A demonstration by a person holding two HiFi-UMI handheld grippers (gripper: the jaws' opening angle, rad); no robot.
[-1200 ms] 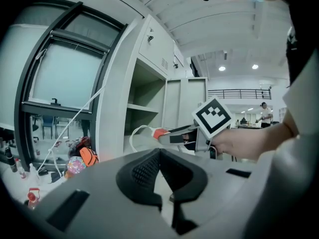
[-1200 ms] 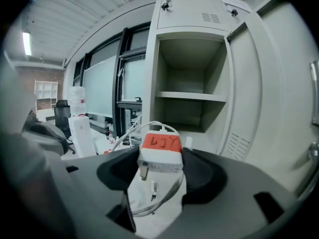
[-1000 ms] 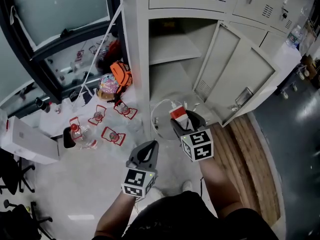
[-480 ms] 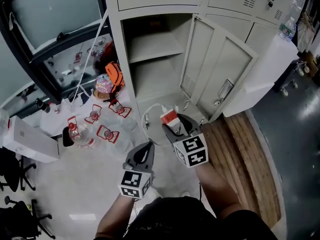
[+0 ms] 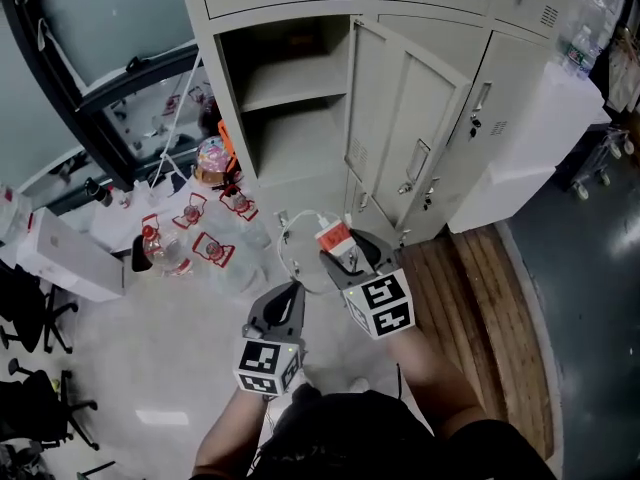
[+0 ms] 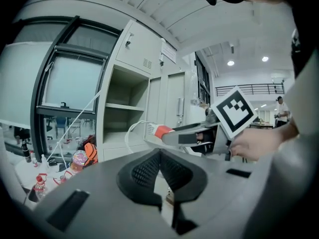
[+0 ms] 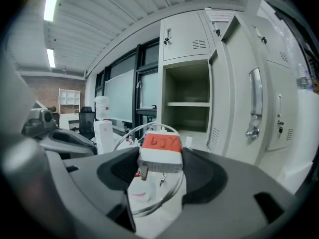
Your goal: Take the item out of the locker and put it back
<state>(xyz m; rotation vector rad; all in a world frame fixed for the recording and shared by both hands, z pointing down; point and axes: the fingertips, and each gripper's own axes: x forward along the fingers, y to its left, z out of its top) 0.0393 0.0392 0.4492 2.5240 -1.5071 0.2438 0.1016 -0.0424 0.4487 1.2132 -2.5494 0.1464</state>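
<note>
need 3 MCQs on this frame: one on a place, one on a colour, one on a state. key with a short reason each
1. Where is the charger?
A. between the right gripper's jaws
B. on the locker shelf
C. on the floor

2. What colour is the tape on the charger?
A. blue
B. orange-red
C. green

3. How do the left gripper's jaws stand?
A. wide apart
B. clamped on the cable
C. together, nothing between them

Key:
1 A: the right gripper view shows its jaws pressing on the charger's sides.
2 B: the band across the charger's top is orange-red with writing on it.
3 C: the left gripper view shows the jaws meeting at their tips with nothing between.
</note>
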